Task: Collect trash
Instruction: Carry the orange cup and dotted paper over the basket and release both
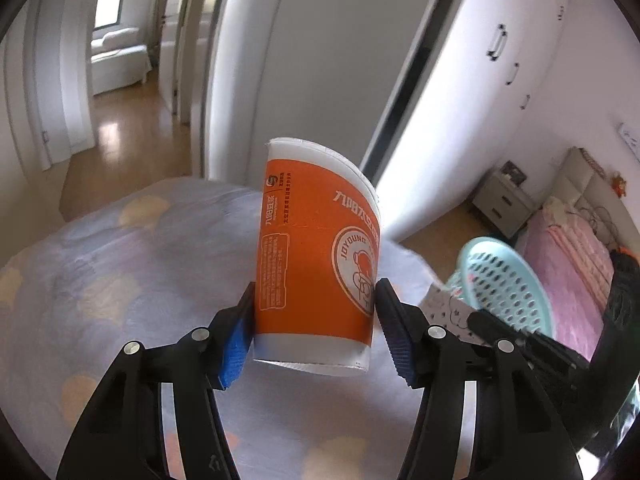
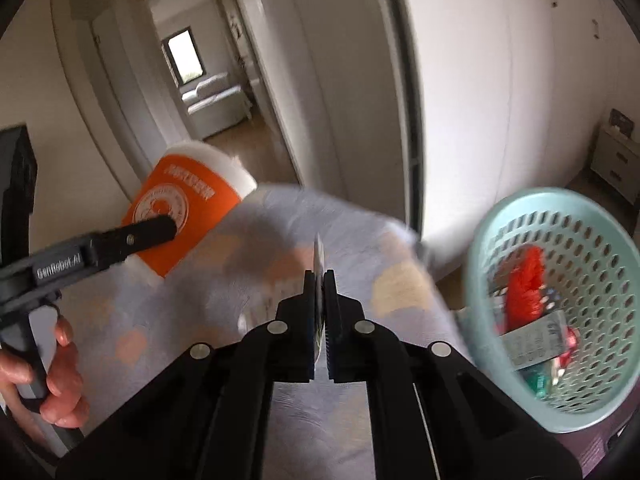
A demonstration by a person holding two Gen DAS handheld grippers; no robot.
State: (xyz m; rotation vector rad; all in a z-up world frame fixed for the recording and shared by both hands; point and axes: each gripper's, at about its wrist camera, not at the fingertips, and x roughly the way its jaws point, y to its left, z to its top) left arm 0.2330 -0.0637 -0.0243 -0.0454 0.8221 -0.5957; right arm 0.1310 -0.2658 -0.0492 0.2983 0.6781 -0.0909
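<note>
Left wrist view: the left gripper is clamped on the cup, an orange paper cup with white rims. The pads press its lower wall from either side. The cup stands near upright between the jaws, long axis pointing up and away, mouth at the top, clear above the bedspread. The basket, teal and perforated, lies to the right of the jaws, beyond the right gripper's black body. Judgement: the cup must travel rightward to reach it.

Right wrist view: the right gripper has its jaws together on a card, a thin flat piece seen edge-on and standing upright out of the pads; what it is cannot be told. The basket sits to the right and just beside this gripper, mouth tilted toward the camera, with red and other trash already inside. The cup shows far left, held by the left gripper, with a hand on its grip. Judgement: the right hand is nearer the basket and should drop first.
</note>
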